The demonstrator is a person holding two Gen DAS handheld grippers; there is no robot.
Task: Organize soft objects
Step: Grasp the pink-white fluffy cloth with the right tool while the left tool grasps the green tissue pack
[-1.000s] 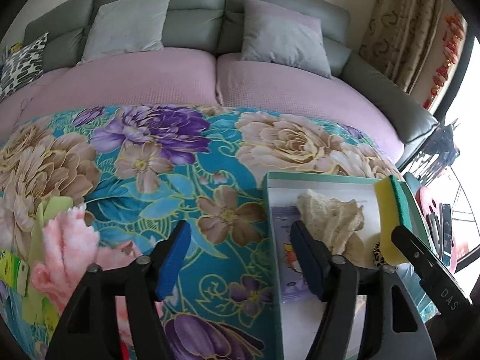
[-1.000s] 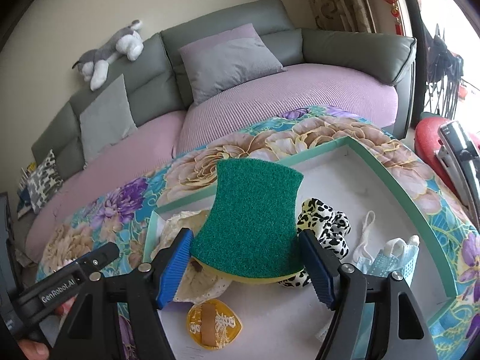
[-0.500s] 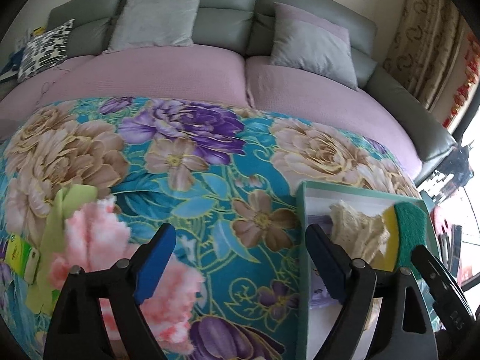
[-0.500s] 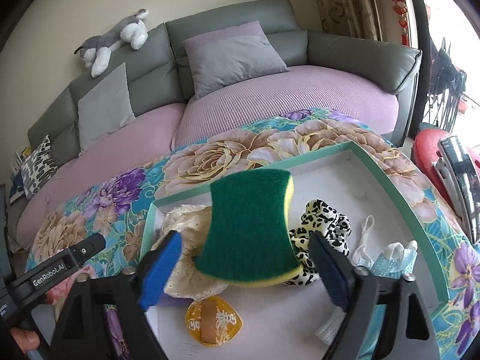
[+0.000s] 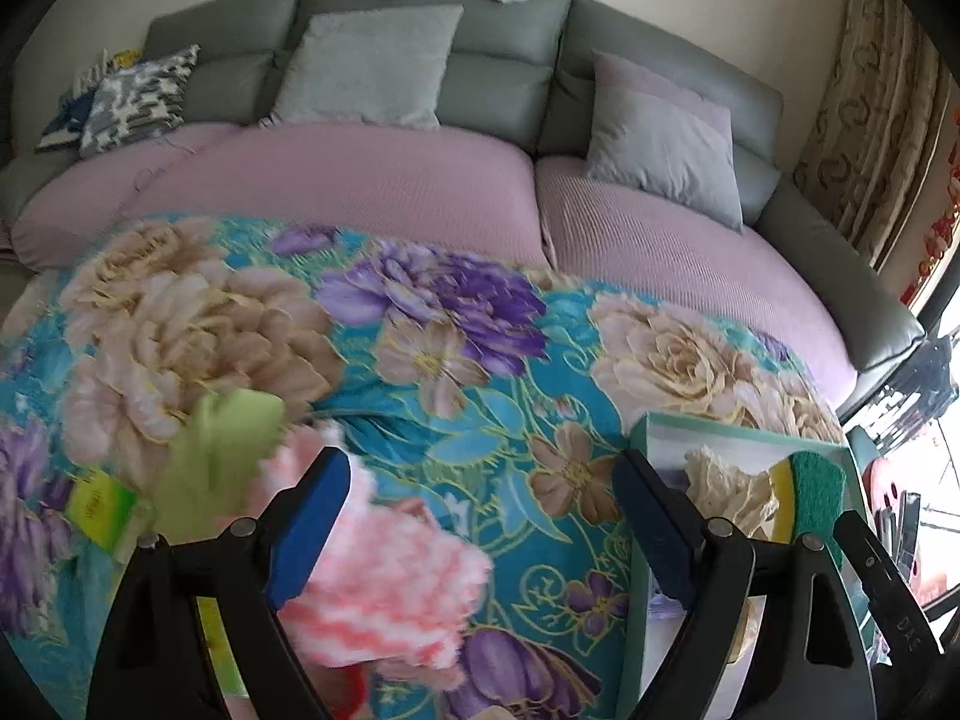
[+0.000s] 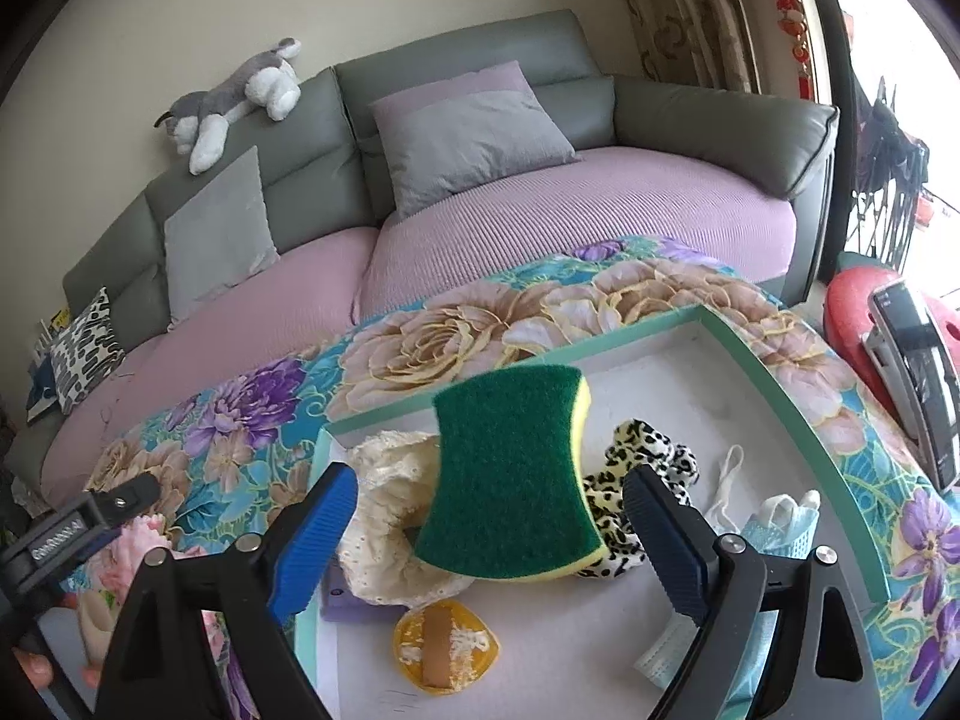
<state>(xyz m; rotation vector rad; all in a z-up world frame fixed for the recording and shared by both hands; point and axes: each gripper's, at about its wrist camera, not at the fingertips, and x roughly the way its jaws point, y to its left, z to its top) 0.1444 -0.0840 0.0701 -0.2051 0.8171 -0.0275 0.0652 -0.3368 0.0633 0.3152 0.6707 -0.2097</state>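
My right gripper [image 6: 489,483] hangs open over the teal-rimmed tray [image 6: 780,396]. A green and yellow sponge [image 6: 510,480] stands tilted between its jaws with a gap on each side, leaning on a cream lace piece [image 6: 384,480] and a leopard-print scrunchie [image 6: 648,450]. My left gripper [image 5: 477,474] is open over the floral cloth, left of the tray [image 5: 636,540]. A pink fluffy piece [image 5: 384,588] lies under its left finger, untouched by the pads. The sponge [image 5: 816,498] also shows in the left wrist view.
A light green cloth [image 5: 222,450] and a yellow-green tag [image 5: 99,510] lie left of the pink piece. In the tray are a blue face mask [image 6: 774,528] and an orange round item [image 6: 447,642]. A sofa [image 5: 360,180] with cushions stands behind.
The right jaws spread and let go of the sponge, which tipped onto the things in the tray. The left gripper slid left from the tray toward the pink piece, its jaws wider.
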